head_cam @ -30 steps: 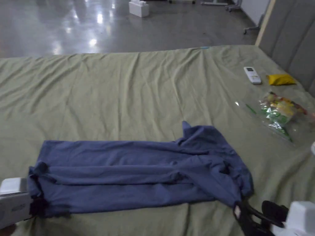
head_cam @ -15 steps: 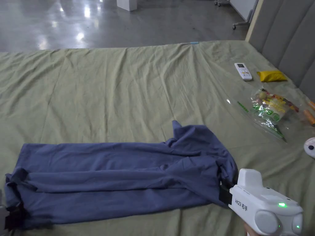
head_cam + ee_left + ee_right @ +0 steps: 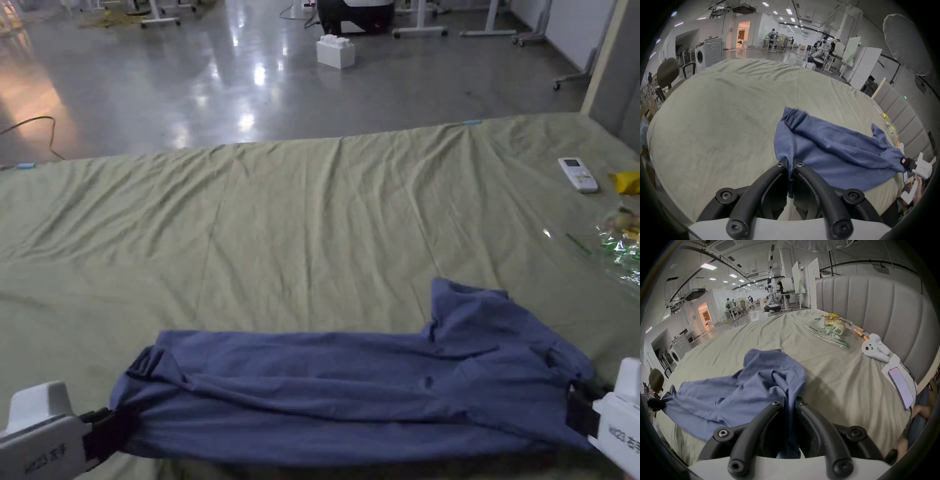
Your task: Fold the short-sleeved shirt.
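Head view: shirt (image 3: 350,400) between tongs.

Blue shirt (image 3: 350,400) folded lengthwise (creased), stretched sideways along bed's near edge.

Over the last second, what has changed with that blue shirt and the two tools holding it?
Both tools had already gripped the blue shirt. The left tool keeps its jaws pinched on the hem end, the right tool on the collar end. Since then the shirt's near edge has lifted and pulled taut between them. The far edge still rests on the green sheet; remote and snack bag look unmoved.
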A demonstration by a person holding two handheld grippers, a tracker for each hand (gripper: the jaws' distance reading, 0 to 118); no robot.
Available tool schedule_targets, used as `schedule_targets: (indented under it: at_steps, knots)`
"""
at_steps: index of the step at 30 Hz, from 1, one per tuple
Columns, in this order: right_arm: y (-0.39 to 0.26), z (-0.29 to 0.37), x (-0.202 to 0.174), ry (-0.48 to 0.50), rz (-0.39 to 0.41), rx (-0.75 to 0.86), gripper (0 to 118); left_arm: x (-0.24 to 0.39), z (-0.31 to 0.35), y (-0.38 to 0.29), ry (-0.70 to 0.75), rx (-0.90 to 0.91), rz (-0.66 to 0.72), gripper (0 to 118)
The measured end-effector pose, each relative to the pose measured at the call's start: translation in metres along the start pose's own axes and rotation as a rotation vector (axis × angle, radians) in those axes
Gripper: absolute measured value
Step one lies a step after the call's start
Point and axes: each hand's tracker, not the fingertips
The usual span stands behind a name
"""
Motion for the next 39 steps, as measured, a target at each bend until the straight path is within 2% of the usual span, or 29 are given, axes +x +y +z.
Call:
schedule_targets:
  at_steps: [4,9,13,14,15,16,17,21,23,25,28,30,33,34,36,37,38,39]
  knots:
    - [-0.021,0.04,0.015,0.029,-0.056,-0.03,11,-0.013,0.039,-0.042,-0.014,-0.019,0.007,6]
    - [-0.061,0.074,0.026,0.015,-0.013,-0.09,11,-0.019,0.068,-0.1,-0.023,-0.073,0.04,6]
    - [-0.086,0.066,0.033,0.024,-0.039,-0.143,12,-0.025,0.057,-0.123,-0.023,-0.124,0.08,8]
    - [-0.089,0.064,0.033,0.026,-0.03,-0.143,18,-0.029,0.051,-0.12,-0.02,-0.139,0.111,18]
    - [-0.09,0.06,0.033,0.024,-0.01,-0.154,37,-0.034,0.045,-0.117,-0.014,-0.158,0.136,39]
    - [-0.09,0.057,0.032,0.005,0.016,-0.174,64,-0.033,0.042,-0.118,0.0,-0.158,0.129,71]
    - [-0.089,0.058,0.032,-0.014,0.031,-0.175,74,-0.034,0.041,-0.121,0.011,-0.151,0.111,84]
    - [-0.075,0.087,0.037,0.036,0.031,-0.044,74,-0.024,0.073,-0.11,0.05,0.035,0.022,86]
    - [-0.064,0.113,0.035,0.072,0.041,0.02,74,-0.011,0.089,-0.11,0.1,0.174,-0.089,86]
    - [-0.057,0.143,0.021,0.067,0.1,0.123,75,0.009,0.109,-0.115,0.143,0.31,-0.21,86]
    - [-0.052,0.185,-0.002,0.155,0.123,0.3,77,0.046,0.155,-0.108,0.104,0.48,-0.248,86]
    - [-0.051,0.201,-0.013,0.244,0.112,0.348,77,0.067,0.185,-0.107,0.047,0.541,-0.242,86]
    - [-0.05,0.218,-0.029,0.304,0.162,0.406,76,0.088,0.212,-0.111,0.003,0.593,-0.254,82]
    - [-0.048,0.223,-0.033,0.317,0.172,0.422,68,0.093,0.216,-0.114,0.001,0.605,-0.265,77]
    - [-0.045,0.226,-0.036,0.399,0.171,0.397,39,0.098,0.221,-0.116,0.006,0.619,-0.279,56]
    - [-0.045,0.228,-0.037,0.398,0.168,0.413,19,0.1,0.225,-0.118,0.0,0.629,-0.284,35]
    - [-0.045,0.231,-0.039,0.393,0.165,0.419,11,0.102,0.23,-0.119,-0.01,0.632,-0.285,13]
    - [-0.044,0.233,-0.041,0.391,0.168,0.42,8,0.103,0.233,-0.119,-0.016,0.634,-0.282,3]
